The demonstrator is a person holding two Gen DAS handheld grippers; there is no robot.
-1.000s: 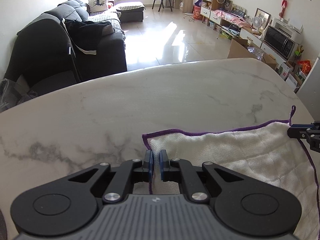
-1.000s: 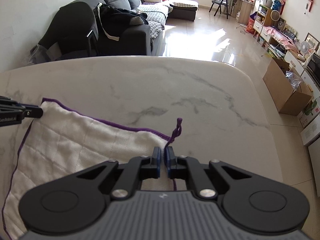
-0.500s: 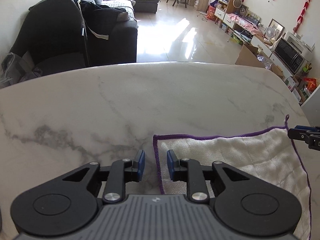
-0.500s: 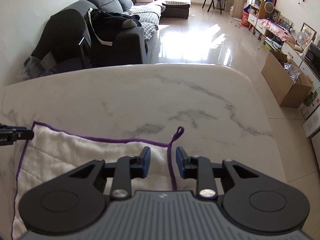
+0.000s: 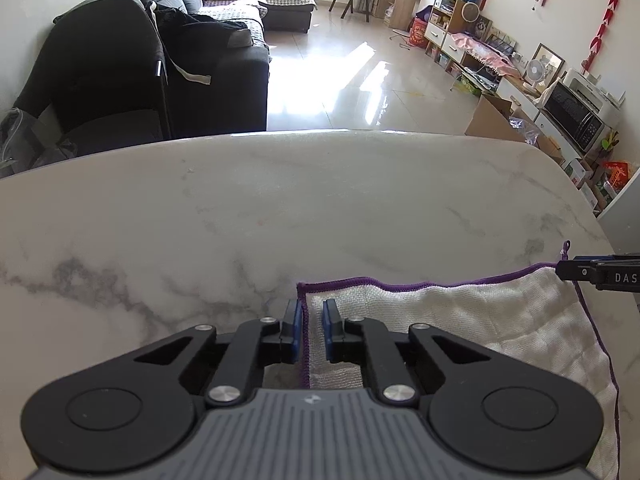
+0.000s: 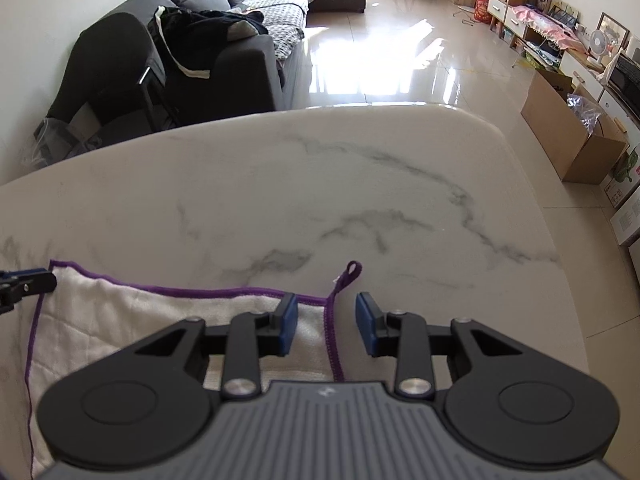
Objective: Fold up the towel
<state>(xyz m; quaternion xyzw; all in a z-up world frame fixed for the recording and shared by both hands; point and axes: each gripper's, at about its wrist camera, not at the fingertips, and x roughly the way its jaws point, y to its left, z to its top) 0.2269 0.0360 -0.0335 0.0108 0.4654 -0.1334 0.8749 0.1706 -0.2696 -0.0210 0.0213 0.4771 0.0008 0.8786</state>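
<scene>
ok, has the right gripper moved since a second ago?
Yes. The right gripper went forward: the grey vein in the table now lies nearer its tips. Its jaws are closing, with the towel hem between them, ungripped.

Left gripper (image 5: 311,330) and right gripper (image 6: 327,324) jaws closing, pitched downward.

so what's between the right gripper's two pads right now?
Right wrist view: the towel's purple side hem, lying flat on the marble table. The right gripper's jaws are closing, pads not yet touching it.
</scene>
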